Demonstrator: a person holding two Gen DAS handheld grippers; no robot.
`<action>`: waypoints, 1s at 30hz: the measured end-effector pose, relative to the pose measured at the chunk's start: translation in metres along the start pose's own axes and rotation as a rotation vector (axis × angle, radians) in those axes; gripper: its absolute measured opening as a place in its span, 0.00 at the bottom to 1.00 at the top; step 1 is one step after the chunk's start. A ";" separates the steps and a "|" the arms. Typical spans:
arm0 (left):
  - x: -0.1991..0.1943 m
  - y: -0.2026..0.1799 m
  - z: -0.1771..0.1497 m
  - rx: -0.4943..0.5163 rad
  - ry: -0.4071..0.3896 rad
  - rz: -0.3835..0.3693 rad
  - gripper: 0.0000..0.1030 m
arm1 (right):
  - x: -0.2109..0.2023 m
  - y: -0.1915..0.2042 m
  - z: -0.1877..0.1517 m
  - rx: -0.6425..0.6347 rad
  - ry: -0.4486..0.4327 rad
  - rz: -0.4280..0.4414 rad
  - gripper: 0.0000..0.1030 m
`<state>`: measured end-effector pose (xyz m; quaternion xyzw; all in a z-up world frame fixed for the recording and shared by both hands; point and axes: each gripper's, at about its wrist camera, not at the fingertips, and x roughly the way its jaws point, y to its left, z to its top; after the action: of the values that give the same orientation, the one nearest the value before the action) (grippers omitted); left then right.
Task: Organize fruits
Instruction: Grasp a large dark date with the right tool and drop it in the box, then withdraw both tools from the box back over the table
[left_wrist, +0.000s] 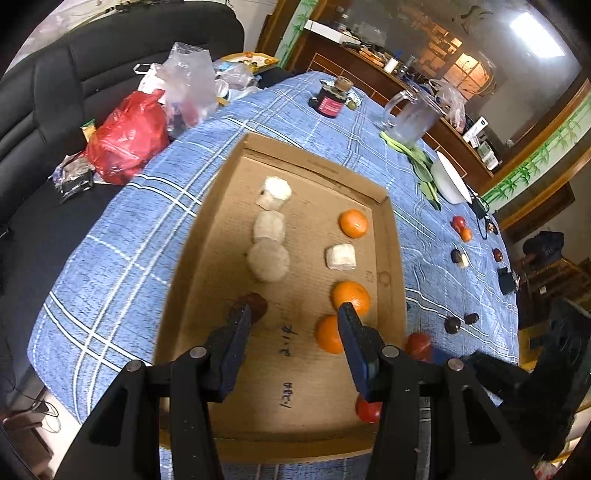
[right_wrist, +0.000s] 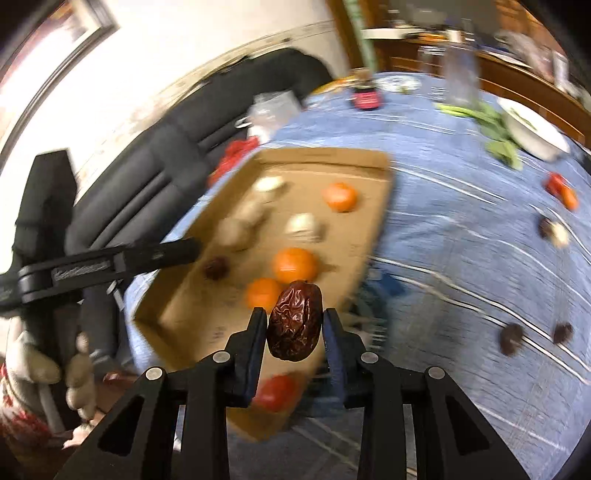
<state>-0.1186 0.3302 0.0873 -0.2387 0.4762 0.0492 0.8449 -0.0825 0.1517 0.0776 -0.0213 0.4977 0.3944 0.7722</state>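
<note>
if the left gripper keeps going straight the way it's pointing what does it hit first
Probably the bare floor of the cardboard tray: the left gripper is open and empty, aimed between the dark date and the oranges. Depth is hard to judge.

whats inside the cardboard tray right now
In the cardboard tray: three oranges, four pale pieces, a dark date and a red fruit half hidden by the left gripper. Anything beneath its fingers is covered.
</note>
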 end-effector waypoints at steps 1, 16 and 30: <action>-0.001 0.001 0.000 0.006 -0.005 0.009 0.46 | 0.007 0.006 0.000 -0.012 0.020 0.008 0.33; -0.011 -0.012 0.001 0.151 -0.059 0.148 0.52 | 0.045 0.041 -0.016 -0.097 0.098 0.010 0.42; -0.017 -0.099 -0.017 0.412 -0.136 0.271 0.57 | -0.022 -0.016 -0.026 0.108 -0.043 -0.056 0.49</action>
<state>-0.1101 0.2376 0.1295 0.0081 0.4461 0.0800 0.8914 -0.0966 0.1168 0.0765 0.0149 0.5008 0.3455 0.7935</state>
